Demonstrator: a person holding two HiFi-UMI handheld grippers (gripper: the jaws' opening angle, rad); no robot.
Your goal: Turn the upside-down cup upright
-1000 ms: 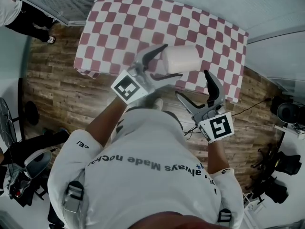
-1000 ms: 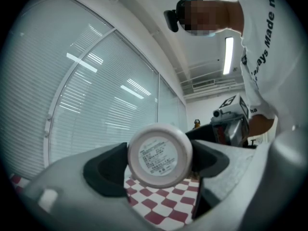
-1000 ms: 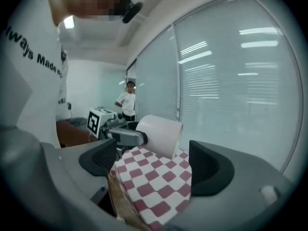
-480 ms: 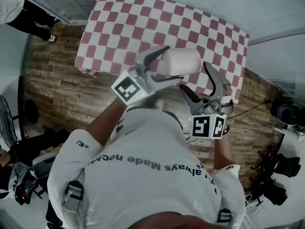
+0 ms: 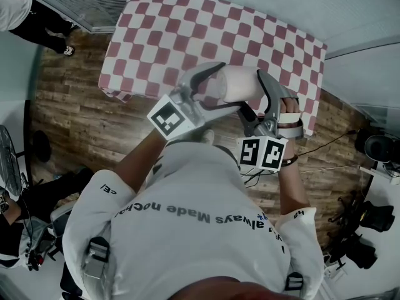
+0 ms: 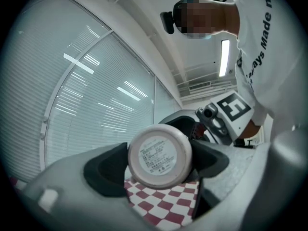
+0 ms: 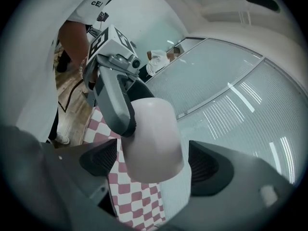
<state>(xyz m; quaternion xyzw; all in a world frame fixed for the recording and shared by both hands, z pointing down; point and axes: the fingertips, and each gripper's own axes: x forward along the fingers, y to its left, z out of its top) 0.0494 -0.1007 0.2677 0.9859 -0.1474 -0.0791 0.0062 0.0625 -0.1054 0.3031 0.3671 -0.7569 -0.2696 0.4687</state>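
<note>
A pale cup [image 5: 239, 81] lies on its side in the air above the near edge of the checkered table [image 5: 187, 30]. My left gripper [image 5: 226, 85] is shut on its bottom end; the labelled base [image 6: 160, 154] faces that gripper's camera, with a pad pressing each side. From the right, my right gripper [image 5: 251, 91] straddles the cup's other end with its jaws open. In the right gripper view the cup [image 7: 153, 138] sits between the pads [image 7: 204, 167] with a gap on both sides, and a left finger [image 7: 118, 105] grips it further along.
The red-and-white cloth hangs over the table's front edge [image 5: 115, 92], with wooden floor [image 5: 69, 124] below. Another person [image 5: 25, 17] stands at the far left. Cables and dark equipment [image 5: 375, 145] lie on the right. Window blinds [image 6: 96, 95] run behind the table.
My right gripper has rolled over and swung left and forward, from beside the cup to straddling its free end. The left gripper and the cup have barely moved.
</note>
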